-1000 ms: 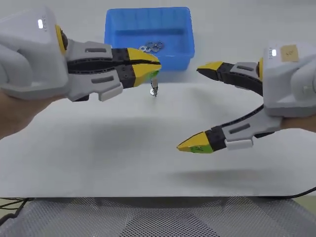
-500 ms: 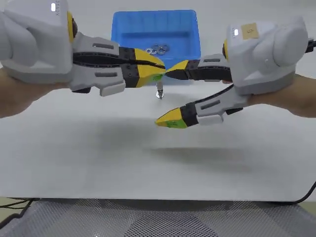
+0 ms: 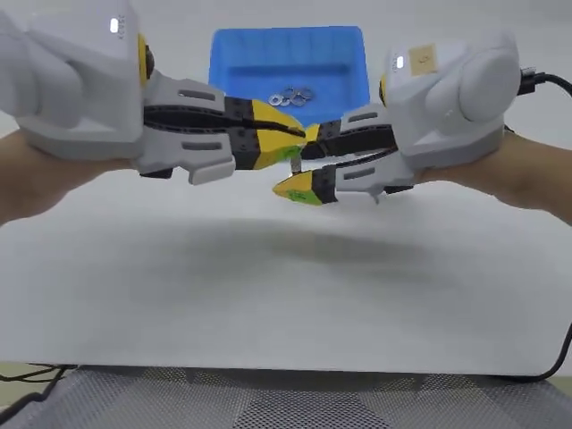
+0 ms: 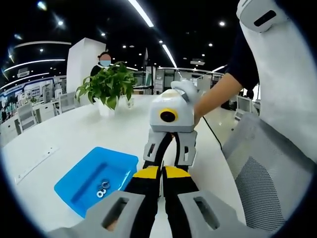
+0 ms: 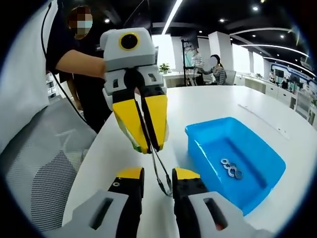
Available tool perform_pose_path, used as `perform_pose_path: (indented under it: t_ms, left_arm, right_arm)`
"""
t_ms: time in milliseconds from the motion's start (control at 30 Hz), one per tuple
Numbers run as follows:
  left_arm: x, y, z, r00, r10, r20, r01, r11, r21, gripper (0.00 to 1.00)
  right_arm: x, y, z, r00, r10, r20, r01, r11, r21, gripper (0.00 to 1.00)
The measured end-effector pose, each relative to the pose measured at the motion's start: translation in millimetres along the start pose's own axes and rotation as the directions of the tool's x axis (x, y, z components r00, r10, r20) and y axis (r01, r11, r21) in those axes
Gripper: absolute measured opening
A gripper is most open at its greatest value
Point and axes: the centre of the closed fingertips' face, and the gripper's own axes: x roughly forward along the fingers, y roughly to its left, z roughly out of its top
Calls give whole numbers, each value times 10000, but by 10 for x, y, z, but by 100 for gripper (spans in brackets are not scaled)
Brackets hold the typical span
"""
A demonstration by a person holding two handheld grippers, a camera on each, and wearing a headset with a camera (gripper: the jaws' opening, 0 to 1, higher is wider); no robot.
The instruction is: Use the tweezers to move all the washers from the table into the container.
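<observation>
My left gripper (image 3: 299,143) is shut on thin metal tweezers (image 5: 154,158), which point down toward the white table (image 3: 268,286). Facing it tip to tip, my right gripper (image 3: 299,163) is open, one jaw on each side of the tweezers' lower part and the gap narrow. In the right gripper view, the tweezers run from the left gripper's yellow tips (image 5: 146,146) down between the right gripper (image 5: 158,171) jaws. Just behind both grippers stands the blue container (image 3: 232,63) with several washers (image 3: 293,95) inside. The washers (image 5: 231,167) lie loose on its floor.
The table's front edge (image 3: 286,368) lies close to me, with a grey mesh chair (image 3: 268,402) below it. A black cable (image 3: 547,85) trails off at the right. A potted plant (image 4: 106,87) stands far back on the table.
The right gripper has swung left from the table's right side to meet the left gripper. Its jaws have narrowed from wide open to a small gap around the tweezers. The left gripper stayed shut.
</observation>
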Motion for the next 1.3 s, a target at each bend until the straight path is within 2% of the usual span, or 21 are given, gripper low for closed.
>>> perform_pose_path:
  t_ms: [67, 167, 333, 533, 967, 1033, 1067, 1300]
  left_arm:
    - [3, -5, -5, 10000, -39, -28, 39, 10000, 5, 5]
    - [5, -10, -17, 10000, -48, -79, 48, 10000, 26, 5]
    - [13, -3, -27, 9999, -35, -148, 36, 10000, 72, 5]
    - [28, 20, -32, 9998, 26, -180, -24, 9999, 109, 5]
    - [65, -9, -12, 9986, 395, -362, -393, 9992, 51, 8]
    - [73, -45, -6, 9985, 370, -401, -371, 9993, -18, 15]
    - [73, -50, 7, 9983, 437, -395, -433, 9990, 110, 16]
    - [54, -91, 38, 9982, 457, -381, -471, 9983, -351, 27]
  right_arm:
    - [13, -5, -20, 9999, -22, -107, 19, 9998, -219, 21]
    - [10, -59, -84, 9979, -253, -601, 186, 9938, -1098, 15]
    - [13, -47, -80, 9983, -191, -555, 126, 9932, -1156, 12]
    - [10, -53, -80, 9981, -263, -560, 158, 9834, -1809, 10]
    - [2, -62, -76, 9985, -432, -337, 368, 9845, -1717, 9]
    - [7, -49, -73, 9986, -420, -324, 357, 9839, -1750, 9]
    - [9, -45, -73, 9986, -413, -328, 348, 9834, -1782, 9]
    - [6, -43, -36, 9987, -447, -243, 402, 9860, -1617, 9]
